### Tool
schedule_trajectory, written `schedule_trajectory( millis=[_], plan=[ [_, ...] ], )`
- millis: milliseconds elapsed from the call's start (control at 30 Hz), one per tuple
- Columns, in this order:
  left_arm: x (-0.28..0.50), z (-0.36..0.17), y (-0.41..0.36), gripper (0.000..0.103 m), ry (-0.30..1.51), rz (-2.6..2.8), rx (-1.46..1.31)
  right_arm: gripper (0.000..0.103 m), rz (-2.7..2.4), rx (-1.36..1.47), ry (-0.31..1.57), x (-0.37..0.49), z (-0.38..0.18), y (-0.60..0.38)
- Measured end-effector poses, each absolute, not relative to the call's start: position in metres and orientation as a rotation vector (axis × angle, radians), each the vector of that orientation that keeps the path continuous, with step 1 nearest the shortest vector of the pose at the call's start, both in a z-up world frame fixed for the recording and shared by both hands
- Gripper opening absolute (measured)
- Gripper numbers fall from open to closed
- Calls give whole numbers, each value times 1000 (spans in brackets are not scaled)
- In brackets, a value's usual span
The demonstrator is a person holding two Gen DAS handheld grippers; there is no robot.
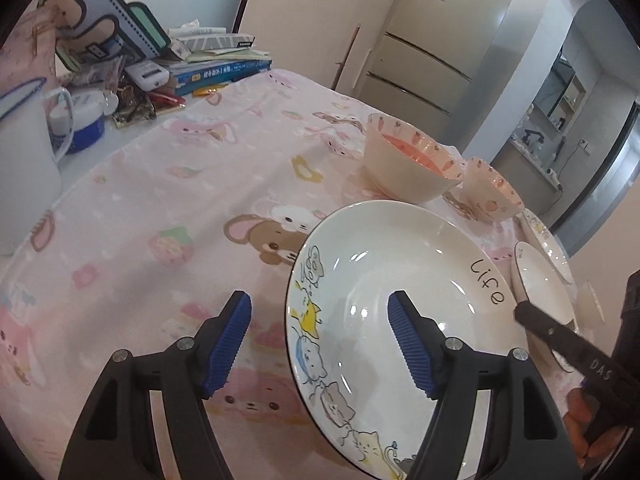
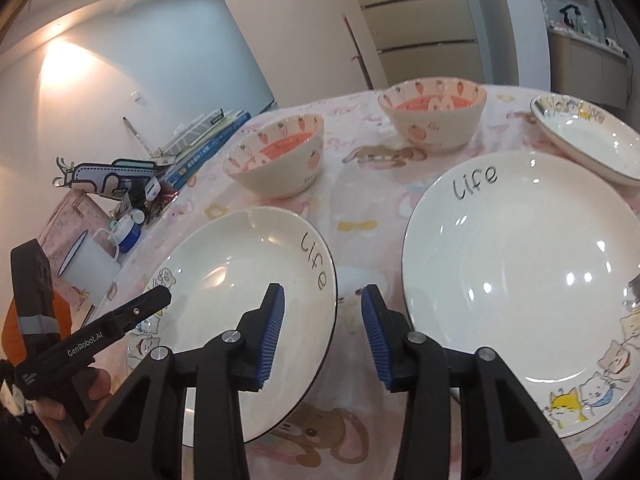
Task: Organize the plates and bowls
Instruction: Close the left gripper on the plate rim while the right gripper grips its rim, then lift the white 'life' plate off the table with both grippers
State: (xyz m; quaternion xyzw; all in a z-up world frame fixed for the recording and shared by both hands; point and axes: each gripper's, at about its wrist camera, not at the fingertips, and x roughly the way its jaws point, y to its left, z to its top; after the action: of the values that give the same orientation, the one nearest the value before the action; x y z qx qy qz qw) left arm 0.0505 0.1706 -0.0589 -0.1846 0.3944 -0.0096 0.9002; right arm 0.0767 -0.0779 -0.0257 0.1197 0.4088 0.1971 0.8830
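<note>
Two white "Life" cat plates lie on the pink tablecloth: one on the left (image 2: 248, 280), also in the left wrist view (image 1: 400, 300), and one on the right (image 2: 524, 280). A third plate (image 2: 592, 140) lies at the far right. Two strawberry bowls stand behind them, one left (image 2: 280, 160) and one right (image 2: 436, 116). My left gripper (image 1: 320, 340) is open, its jaws astride the left plate's near-left rim. My right gripper (image 2: 322, 332) is open and empty, its jaws astride the left plate's right rim, over the gap between the two plates.
A white enamel mug (image 1: 24, 168), a blue-lidded jar (image 1: 86, 120), books (image 1: 216, 68) and a cartoon bag (image 1: 104, 28) crowd the table's far left. A fridge (image 1: 432, 52) stands behind the table. The tablecloth (image 1: 160, 200) is bare left of the plates.
</note>
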Motion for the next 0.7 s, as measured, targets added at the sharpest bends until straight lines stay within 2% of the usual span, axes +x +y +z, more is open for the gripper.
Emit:
schedule_trajectory(
  millis=[67,100,133,233,300,400,567,700],
  plan=[
    [52,-60,169,70,824,-23,-378,37,412,245,866,77,-30,-76],
    [53,-62,169,64,831,-19,-374,36,410,240,871,77,-31,-75],
    [54,-63,169,62,836,-17,-374,36,400,230,870,77,-31,-75],
    [54,-62,170,62,826,-17,-374,34,388,221,871,77,-32,-74],
    [53,-62,170,62,826,-16,-380,29,389,221,868,76,-32,-74],
    [50,-60,169,62,816,-25,-377,29,413,181,820,69,-24,-69],
    [50,-62,163,48,833,-69,-376,27,404,194,889,74,-34,-65],
    [51,-63,161,47,839,-58,-363,27,417,183,895,73,-37,-62]
  ],
)
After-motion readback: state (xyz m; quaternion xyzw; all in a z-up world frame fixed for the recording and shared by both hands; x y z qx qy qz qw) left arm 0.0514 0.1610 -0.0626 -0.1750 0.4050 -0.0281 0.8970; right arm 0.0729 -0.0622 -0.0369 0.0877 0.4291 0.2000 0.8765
